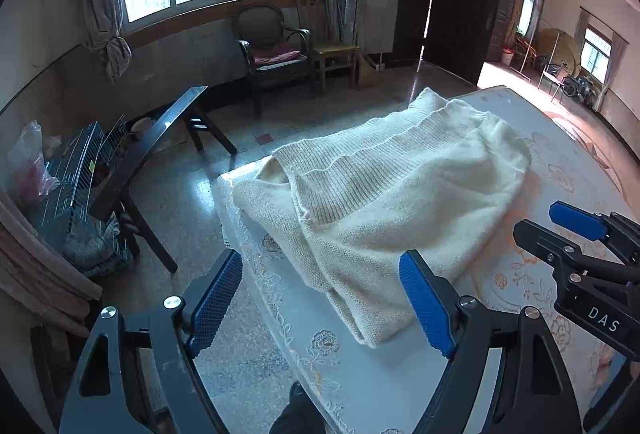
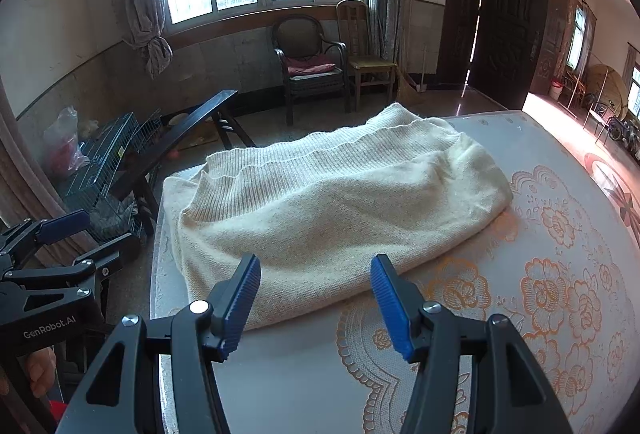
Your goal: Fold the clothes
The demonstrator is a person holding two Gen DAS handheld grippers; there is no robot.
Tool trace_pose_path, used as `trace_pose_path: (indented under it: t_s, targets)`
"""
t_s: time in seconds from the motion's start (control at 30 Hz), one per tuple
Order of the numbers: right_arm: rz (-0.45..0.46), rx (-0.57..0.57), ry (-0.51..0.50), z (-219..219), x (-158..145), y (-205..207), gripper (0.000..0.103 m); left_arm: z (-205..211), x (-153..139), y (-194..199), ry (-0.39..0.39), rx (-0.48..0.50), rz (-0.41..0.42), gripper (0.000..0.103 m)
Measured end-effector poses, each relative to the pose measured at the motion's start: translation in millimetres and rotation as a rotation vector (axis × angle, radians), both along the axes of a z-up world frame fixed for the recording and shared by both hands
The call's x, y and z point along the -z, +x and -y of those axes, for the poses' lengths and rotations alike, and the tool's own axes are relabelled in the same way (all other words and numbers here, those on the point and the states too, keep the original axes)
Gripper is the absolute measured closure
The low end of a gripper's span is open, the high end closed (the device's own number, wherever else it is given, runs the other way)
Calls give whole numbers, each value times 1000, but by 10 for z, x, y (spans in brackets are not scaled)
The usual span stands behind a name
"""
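I was between folds, by my reckoning: the cream sweater [image 2: 328, 210] lay on the tabletop [image 2: 540, 274] already doubled into a loose bundle, its ribbed hem turned up on the far side and one corner sagging over the tabletop's edge out beyond my left jaws. Neither of my tools had hold of it.

My left jaws [image 1: 320, 298] stood wide apart with nothing between the blue pads; the near corner of the sweater lay just ahead of them and slightly toward their right-hand pad, near but untouched. My right jaws [image 2: 316, 302] were likewise parted and empty, the sweater's near edge lying straight ahead of them, just beyond the tips.

I judged the next move to call for a pinch on that near edge with both tools at once, taking all the layers so the bundle would not slide apart, then a lift and carry away from me to lay the half over the ribbed hem. The knit looked thick and slack, so a shallow bite might have caught only the top layer.

Both tools pointed downward at a slant toward the cloth, side by side, the right one showing at the right of my left view and well apart from it.
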State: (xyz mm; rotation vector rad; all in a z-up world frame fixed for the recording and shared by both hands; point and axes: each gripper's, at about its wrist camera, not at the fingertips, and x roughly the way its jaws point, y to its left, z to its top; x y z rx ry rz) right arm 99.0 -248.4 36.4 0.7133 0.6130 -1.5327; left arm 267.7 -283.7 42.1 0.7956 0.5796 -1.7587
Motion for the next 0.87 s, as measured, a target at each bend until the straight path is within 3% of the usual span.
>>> trace_pose_path:
  t_s: [0.2,0.5,0.6,0.73,0.87]
  targets:
    - [3,0,1,5,1,1,45,-47,2,-99,-52,-38,142,19]
    - [-2,6,-2,-12,-12,-22,45,-27,13,-104,-18,5,85,19]
    - [-1,8,0,-12,-7,-30,45,-61,4,-80,-42,4,54,19]
    - [1,8,1,-14,-3,-34,45,-132,-42,-124,-97,21,74,19]
    - [3,8,2,-15,-1,-33,45,-131,-59,-122,-92,25,57,19]
